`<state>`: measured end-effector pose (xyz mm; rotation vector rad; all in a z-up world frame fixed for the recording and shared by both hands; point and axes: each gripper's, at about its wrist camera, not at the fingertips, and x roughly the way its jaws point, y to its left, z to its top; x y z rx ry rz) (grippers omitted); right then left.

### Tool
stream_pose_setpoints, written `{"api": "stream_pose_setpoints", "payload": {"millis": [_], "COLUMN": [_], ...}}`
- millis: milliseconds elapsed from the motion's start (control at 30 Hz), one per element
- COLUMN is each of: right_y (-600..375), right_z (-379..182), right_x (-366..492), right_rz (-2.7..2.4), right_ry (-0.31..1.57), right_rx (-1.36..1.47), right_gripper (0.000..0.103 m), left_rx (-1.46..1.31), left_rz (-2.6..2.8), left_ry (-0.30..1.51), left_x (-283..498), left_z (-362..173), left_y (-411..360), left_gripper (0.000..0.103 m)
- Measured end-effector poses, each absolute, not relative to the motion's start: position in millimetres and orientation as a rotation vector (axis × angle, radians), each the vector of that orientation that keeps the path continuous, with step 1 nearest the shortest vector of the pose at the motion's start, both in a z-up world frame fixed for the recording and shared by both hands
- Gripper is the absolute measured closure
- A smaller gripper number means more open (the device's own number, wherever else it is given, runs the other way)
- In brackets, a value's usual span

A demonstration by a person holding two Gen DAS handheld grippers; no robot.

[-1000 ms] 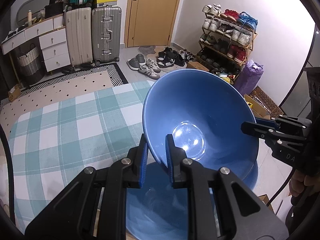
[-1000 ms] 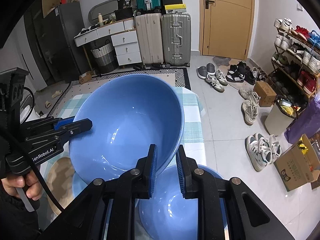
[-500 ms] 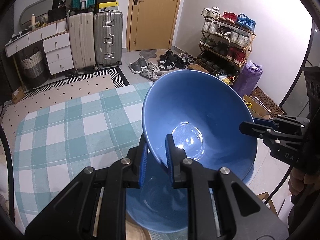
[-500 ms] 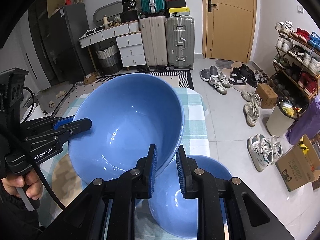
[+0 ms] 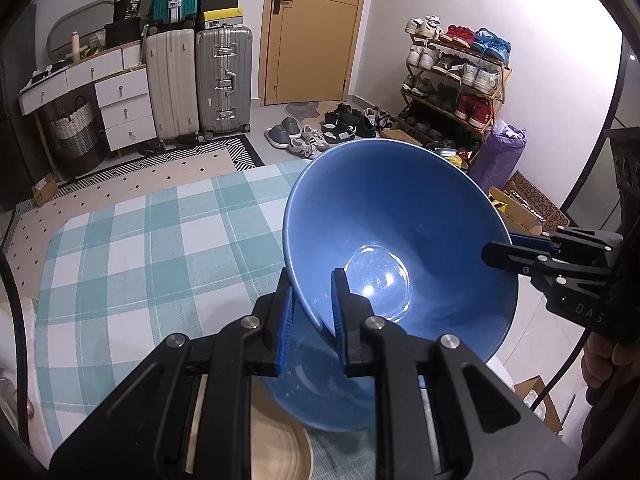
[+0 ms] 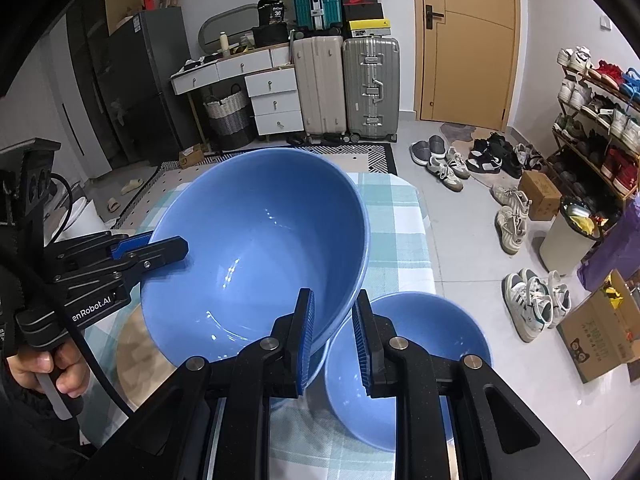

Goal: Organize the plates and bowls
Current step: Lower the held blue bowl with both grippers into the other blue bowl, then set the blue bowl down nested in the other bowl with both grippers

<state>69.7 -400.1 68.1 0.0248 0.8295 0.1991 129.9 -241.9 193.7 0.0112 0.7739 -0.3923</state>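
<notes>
Both the left hand-held gripper (image 5: 311,306) and right hand-held gripper (image 6: 334,334) are clamping opposite rims of the large bowl (image 6: 256,252), holding it tilted above the small bowl (image 6: 416,360) below the right fingers. Level it before lowering.

two blue bowls (image 6: 256,248) (image 6: 416,344), one plate (image 6: 136,360) (tan)

Tilted blue bowl (image 6: 256,256) aloft — second bowl (image 6: 420,364) below.

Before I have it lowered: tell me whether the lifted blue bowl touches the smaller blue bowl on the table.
Cannot tell. In the right wrist view the lifted bowl overlaps the smaller bowl behind the right gripper, which hides where they would meet.
</notes>
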Motion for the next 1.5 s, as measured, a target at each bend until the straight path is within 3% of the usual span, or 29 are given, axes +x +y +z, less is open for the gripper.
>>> {"api": "stream_pose_setpoints", "payload": {"millis": [767, 1500], "right_y": [-381, -383], "right_z": [49, 14], "right_x": [52, 70], "right_rz": [0.240, 0.247], "right_ry": [0.857, 0.913], "right_rx": [0.037, 0.056], "right_gripper": [0.082, 0.082], "left_rx": [0.008, 0.015], "left_rz": [-0.380, -0.359], "left_ry": [0.792, 0.856], "left_x": [98, 128], "left_z": [175, 130], "left_y": [-218, -227], "left_gripper": [0.089, 0.089]}}
